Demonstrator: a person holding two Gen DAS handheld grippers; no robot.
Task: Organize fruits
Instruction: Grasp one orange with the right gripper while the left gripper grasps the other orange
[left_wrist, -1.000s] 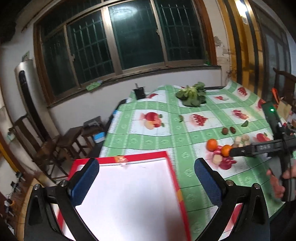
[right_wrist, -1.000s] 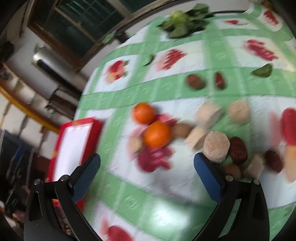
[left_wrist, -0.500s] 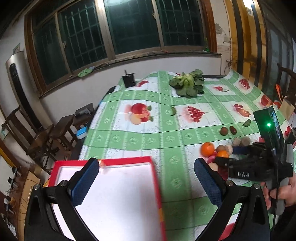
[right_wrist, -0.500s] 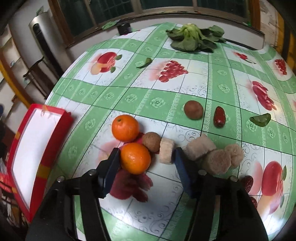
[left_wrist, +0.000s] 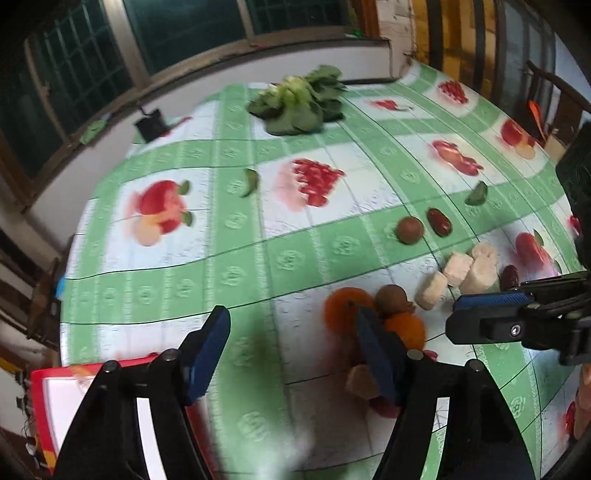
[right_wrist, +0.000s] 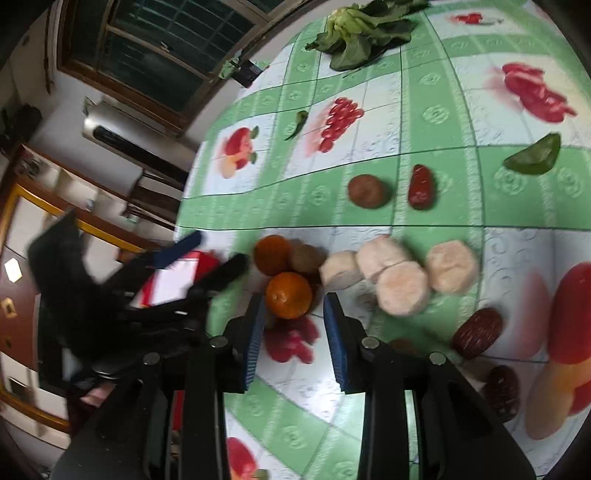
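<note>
Two oranges lie among brown fruits and pale chunks on the green fruit-print tablecloth. My right gripper (right_wrist: 293, 314) has its blue pads on either side of the near orange (right_wrist: 289, 295), narrowed around it; whether they touch it is unclear. The far orange (right_wrist: 272, 254) sits just behind, beside a brown fruit (right_wrist: 306, 258). My left gripper (left_wrist: 291, 339) is open and empty above the cloth, left of the oranges (left_wrist: 404, 328). The red tray with white inside (left_wrist: 51, 410) lies under its left finger. The right gripper also shows in the left wrist view (left_wrist: 491, 314).
Pale chunks (right_wrist: 402, 273), red dates (right_wrist: 476, 332), a brown fruit (right_wrist: 365, 190) and a date (right_wrist: 421, 186) lie right of the oranges. Leafy greens (right_wrist: 358, 33) sit at the far end. A dark cup (left_wrist: 151, 123) stands at the far left corner.
My right gripper has closed in around the near orange and moved forward. My left gripper has swung right toward the fruits, leaving the red tray at its lower left.
</note>
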